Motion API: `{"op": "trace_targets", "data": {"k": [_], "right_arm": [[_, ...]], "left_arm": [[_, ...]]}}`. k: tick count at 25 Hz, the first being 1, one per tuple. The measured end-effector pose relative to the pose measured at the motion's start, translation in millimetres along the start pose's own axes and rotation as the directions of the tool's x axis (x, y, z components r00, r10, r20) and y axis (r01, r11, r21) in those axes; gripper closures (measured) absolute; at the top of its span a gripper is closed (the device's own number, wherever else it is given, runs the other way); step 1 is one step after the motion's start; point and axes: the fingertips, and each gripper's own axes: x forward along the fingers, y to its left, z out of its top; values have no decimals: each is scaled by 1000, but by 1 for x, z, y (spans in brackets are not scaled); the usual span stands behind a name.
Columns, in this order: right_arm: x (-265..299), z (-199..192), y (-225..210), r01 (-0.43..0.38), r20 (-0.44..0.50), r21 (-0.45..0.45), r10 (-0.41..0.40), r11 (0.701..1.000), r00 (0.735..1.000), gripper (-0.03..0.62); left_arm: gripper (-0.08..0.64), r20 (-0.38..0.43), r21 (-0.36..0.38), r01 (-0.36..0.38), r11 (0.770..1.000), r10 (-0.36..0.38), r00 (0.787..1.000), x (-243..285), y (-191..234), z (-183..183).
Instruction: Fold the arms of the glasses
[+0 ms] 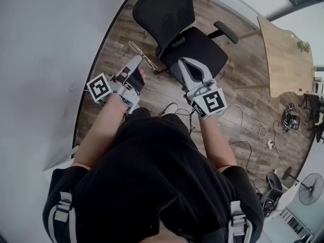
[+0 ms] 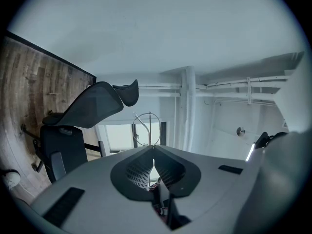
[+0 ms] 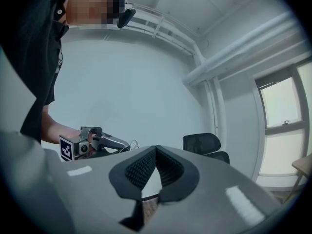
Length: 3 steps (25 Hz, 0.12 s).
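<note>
The person stands over the wood floor (image 1: 238, 80) with both grippers raised in front, pointing roughly level towards the black office chair (image 1: 177, 29) at 12 o'clock. The left gripper (image 1: 137, 61) has its jaws pinched together on the thin wire glasses (image 1: 143, 55), which stick out just past the tips. In the head view their long axis runs from about 10 o'clock to 4 o'clock, crossing the gripper's own line, and the 4 o'clock end reaches towards the right gripper (image 1: 183, 62). In the left gripper view (image 2: 153, 147), one round rim of the glasses (image 2: 150, 128) stands straight up at 12 o'clock from the closed tips. The wire is too fine to tell how the arms sit. The right gripper (image 3: 156, 147) has its jaws fully together with nothing in them, apart from the glasses, at their 3 o'clock.
</note>
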Motion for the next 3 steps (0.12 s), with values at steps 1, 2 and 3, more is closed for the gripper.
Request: {"op": "trace_targets", "data": {"k": [1, 2, 3], "right_arm": [[1, -1, 0, 1, 1, 0, -1, 1000, 1000, 583], [1, -2, -1, 2, 1, 0, -2, 1000, 1000, 583], [2, -3, -1, 3, 2, -1, -3, 1000, 1000, 583]], "left_arm": [[546, 0, 1, 0, 1000, 0, 1000, 0, 1, 1], [546, -1, 1, 0, 1000, 0, 1000, 0, 3, 1], [546, -1, 2, 1, 1000, -1, 1000, -1, 4, 2]]}}
